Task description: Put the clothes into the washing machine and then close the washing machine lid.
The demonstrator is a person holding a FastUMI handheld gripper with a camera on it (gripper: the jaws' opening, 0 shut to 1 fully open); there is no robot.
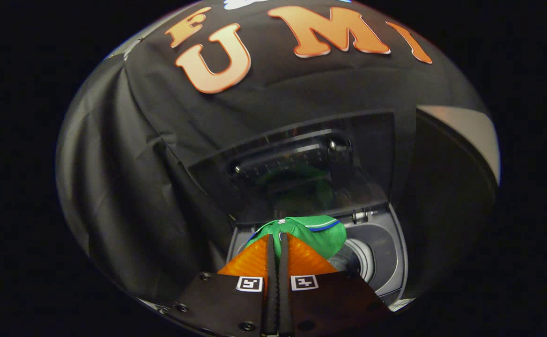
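My gripper (277,238) is shut on a green garment (318,231) with a blue-and-white trim, which bunches just ahead of the fingertips. The cloth hangs over the open top of a dark grey washing machine (390,262), above its round drum opening (358,260). The machine's dark see-through lid (301,164) stands raised upright behind the opening, with the green of the garment mirrored in it.
Black cloth walls close in behind and to the left of the machine. A pale panel (470,131) shows at the right beyond the cloth.
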